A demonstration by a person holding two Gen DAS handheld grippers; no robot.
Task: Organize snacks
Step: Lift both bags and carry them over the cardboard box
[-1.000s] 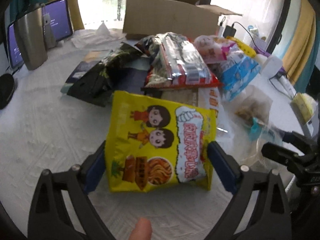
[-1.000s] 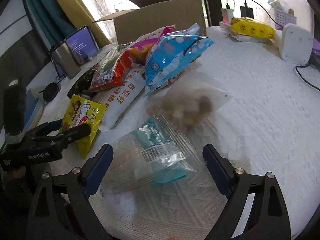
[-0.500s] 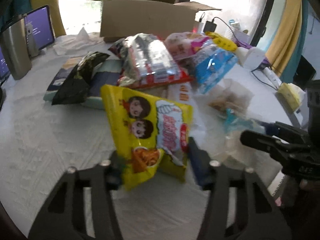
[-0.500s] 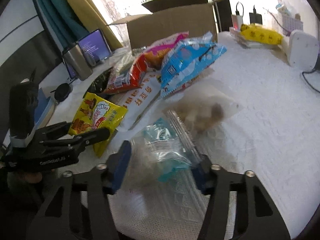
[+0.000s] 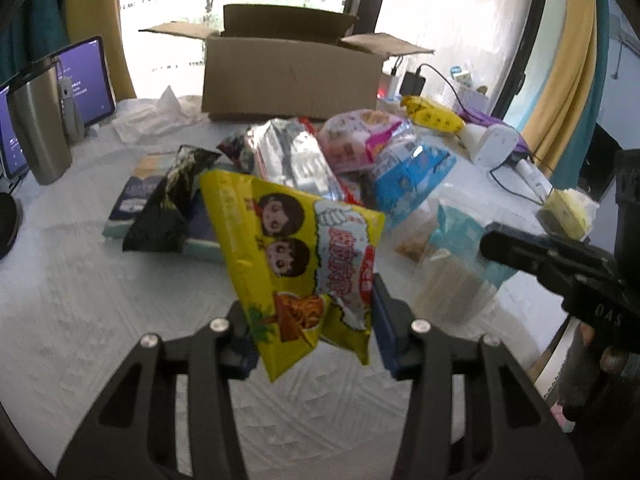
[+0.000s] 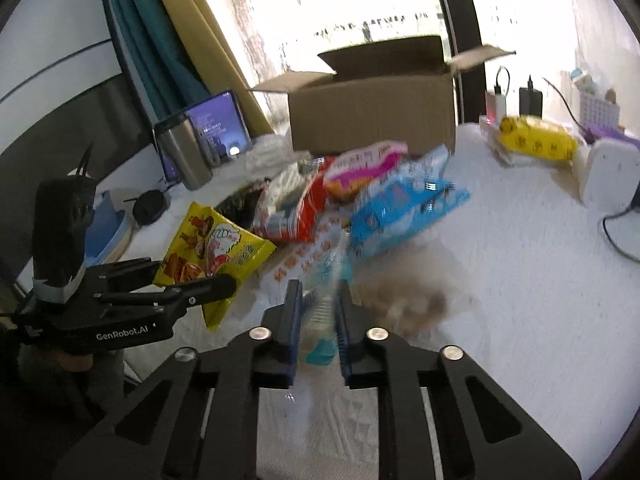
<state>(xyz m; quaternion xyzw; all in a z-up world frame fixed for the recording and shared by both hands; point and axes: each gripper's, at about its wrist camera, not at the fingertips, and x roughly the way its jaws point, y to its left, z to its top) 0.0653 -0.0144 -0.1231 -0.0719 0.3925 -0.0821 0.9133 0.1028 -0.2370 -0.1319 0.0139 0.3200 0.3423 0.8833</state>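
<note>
My left gripper (image 5: 310, 320) is shut on a yellow snack bag (image 5: 294, 256) with cartoon children on it and holds it tilted above the table; it also shows in the right wrist view (image 6: 212, 252). My right gripper (image 6: 318, 312) is shut on a clear bag with a teal label (image 6: 320, 320), lifted off the cloth; this bag shows blurred in the left wrist view (image 5: 452, 272). An open cardboard box (image 5: 292, 80) stands at the back. A pile of snack bags lies before it: a blue bag (image 5: 408, 176), a pink bag (image 5: 360, 136), a silver-red bag (image 5: 292, 160).
A steel tumbler (image 5: 38, 120) and a tablet (image 5: 84, 80) stand at the back left. A dark green bag (image 5: 168, 208) lies on a flat box. A clear bag of brown snacks (image 6: 404, 304) lies on the white cloth. Chargers, cables and a yellow packet (image 6: 536, 140) sit at the right.
Both grippers closed on their bags and lifted them. The left raised the yellow bag off the table; the right pinched the clear teal bag and drew it up.
</note>
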